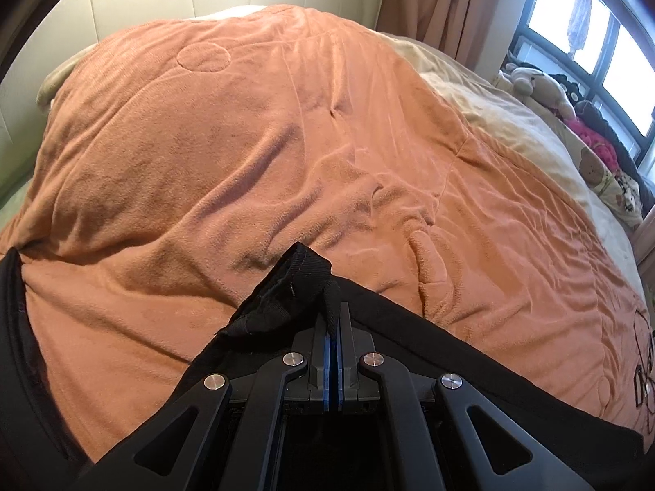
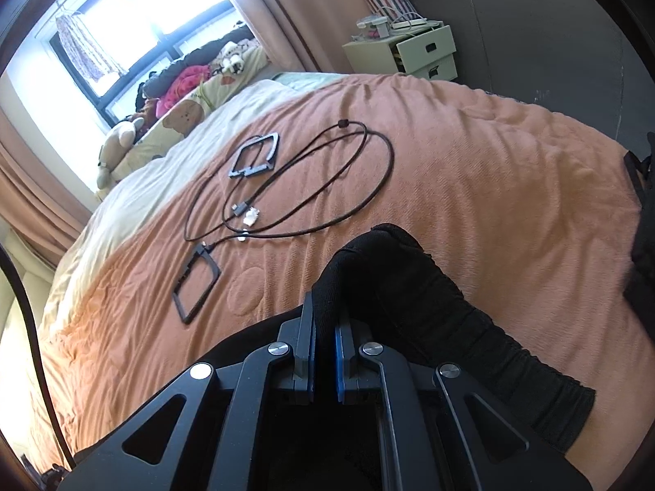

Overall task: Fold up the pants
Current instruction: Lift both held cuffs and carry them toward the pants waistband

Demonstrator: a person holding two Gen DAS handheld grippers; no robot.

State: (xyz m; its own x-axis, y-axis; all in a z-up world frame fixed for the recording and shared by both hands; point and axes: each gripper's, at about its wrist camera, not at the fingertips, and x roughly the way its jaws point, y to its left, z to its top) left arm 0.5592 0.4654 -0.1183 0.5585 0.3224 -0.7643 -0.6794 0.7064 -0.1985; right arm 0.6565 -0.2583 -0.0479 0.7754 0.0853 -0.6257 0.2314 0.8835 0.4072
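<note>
The black pants (image 1: 282, 298) hang over an orange blanket (image 1: 245, 155) on a bed. My left gripper (image 1: 333, 307) is shut on a hemmed corner of the pants, which bunches up just above its blue pads. More black cloth shows at the left edge and stretches right below the fingers. In the right wrist view my right gripper (image 2: 325, 311) is shut on the gathered elastic waistband of the pants (image 2: 409, 286), which trails off to the lower right. Both grippers are raised slightly above the blanket (image 2: 470, 163).
A black cable (image 2: 311, 180) loops on the blanket with two black square frames (image 2: 256, 155) and small white plugs. Soft toys (image 2: 123, 139) and cushions line the window side. A cream bedside cabinet (image 2: 413, 53) stands beyond the bed. A padded headboard (image 1: 123, 4) rises at the far end.
</note>
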